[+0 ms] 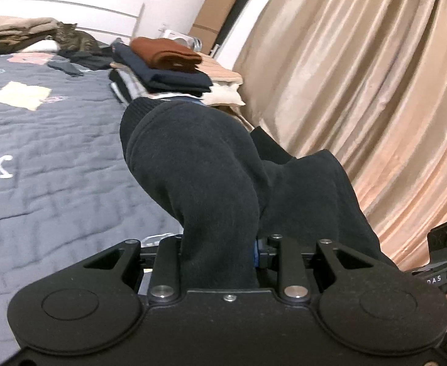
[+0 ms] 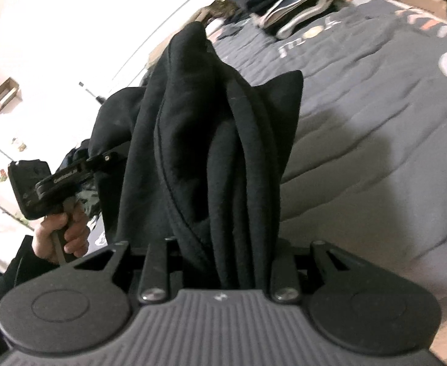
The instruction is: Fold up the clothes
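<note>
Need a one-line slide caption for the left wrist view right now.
Left gripper clamps a bunched black fleece garment above the grey quilt, folded clothes stack and tabby cat beyond.

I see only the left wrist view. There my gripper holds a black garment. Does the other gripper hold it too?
Observer: Yes. In the right wrist view the right gripper is shut on the same black garment, bunched in folds between its fingers.
Operator: Is the left gripper visible from there?
Observer: Yes, the left gripper is at the left side, clamped on the garment's edge, with a hand around its handle.
Operator: What is beyond the bed on that side?
Observer: A bright white wall. The grey quilt lies to the right of the garment.
</note>
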A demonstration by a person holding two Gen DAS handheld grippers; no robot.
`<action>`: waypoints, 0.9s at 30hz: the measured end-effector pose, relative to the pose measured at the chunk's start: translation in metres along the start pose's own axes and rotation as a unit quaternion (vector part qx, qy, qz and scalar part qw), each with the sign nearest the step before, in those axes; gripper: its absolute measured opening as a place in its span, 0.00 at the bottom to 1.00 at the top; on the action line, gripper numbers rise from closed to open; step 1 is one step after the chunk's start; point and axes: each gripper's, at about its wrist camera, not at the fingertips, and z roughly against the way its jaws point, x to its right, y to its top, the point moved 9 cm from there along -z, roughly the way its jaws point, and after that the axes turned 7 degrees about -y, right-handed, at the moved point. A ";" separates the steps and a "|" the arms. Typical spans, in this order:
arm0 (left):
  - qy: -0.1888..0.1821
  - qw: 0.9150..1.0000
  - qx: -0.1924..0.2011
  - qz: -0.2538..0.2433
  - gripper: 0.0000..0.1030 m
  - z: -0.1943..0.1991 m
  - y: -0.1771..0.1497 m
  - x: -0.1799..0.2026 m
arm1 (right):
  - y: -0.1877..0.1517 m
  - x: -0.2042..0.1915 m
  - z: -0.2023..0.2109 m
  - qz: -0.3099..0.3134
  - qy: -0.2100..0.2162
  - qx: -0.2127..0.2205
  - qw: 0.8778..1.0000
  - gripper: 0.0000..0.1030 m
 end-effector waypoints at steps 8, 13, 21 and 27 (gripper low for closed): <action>-0.008 1.000 -0.001 -0.014 0.25 -0.032 0.007 0.038 | 0.013 0.030 0.044 0.001 -0.025 0.014 1.000 0.28; -0.009 1.000 0.006 -0.019 0.25 -0.044 0.012 0.057 | 0.023 0.043 0.062 0.006 -0.034 0.021 0.999 0.28; -0.009 1.000 0.014 -0.022 0.25 -0.070 0.018 0.071 | 0.038 0.062 0.075 0.020 -0.055 0.022 0.998 0.28; -0.004 1.000 0.015 -0.013 0.25 -0.098 0.021 0.075 | 0.053 0.083 0.079 0.023 -0.057 0.014 0.998 0.28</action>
